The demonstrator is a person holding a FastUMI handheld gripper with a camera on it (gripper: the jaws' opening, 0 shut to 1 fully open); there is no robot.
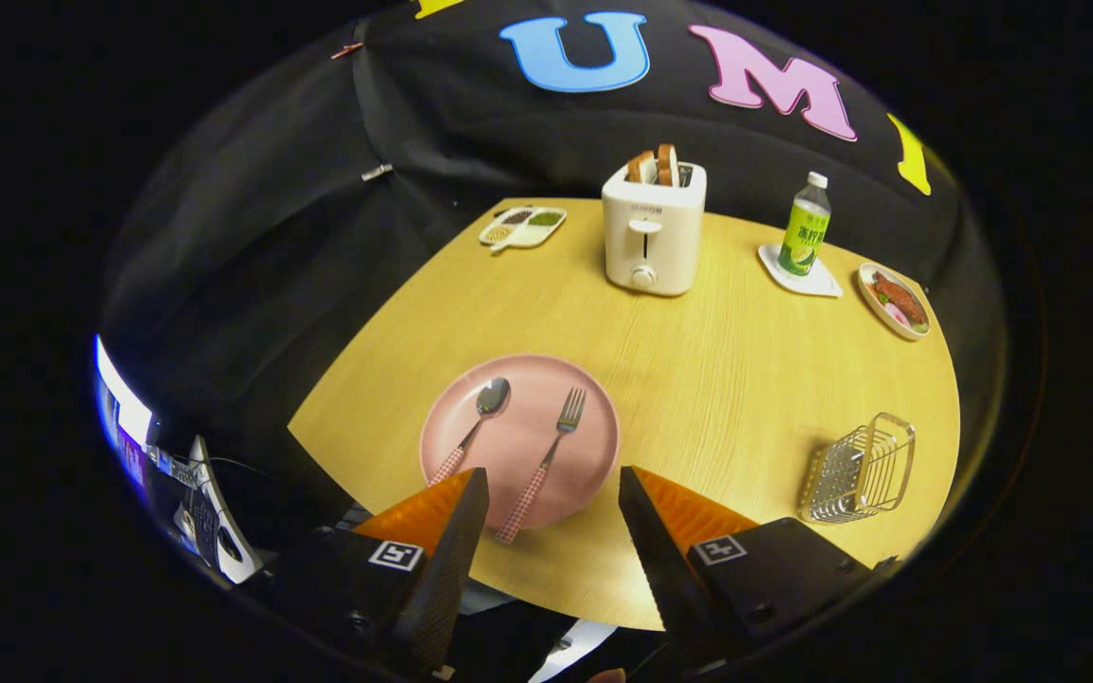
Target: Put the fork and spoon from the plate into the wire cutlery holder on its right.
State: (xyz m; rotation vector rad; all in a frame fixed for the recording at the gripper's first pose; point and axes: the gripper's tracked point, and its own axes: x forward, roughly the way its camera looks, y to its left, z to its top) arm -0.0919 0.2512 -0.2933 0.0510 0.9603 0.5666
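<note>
Table (698, 379) with pink plate (520, 441) just ahead of the gripper (553, 489); wire cutlery holder (861, 470) beyond its right finger. Fingers spread wide, empty, touching nothing. Fork (546, 460) and spoon (475, 422) lie on the plate, handles toward the fingers.

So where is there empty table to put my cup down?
Bare wood lies between the pink plate, the toaster and the wire cutlery holder. The far right is crowded: bottle on its coaster and a food plate. The open gripper hovers above the plate's near rim.
</note>
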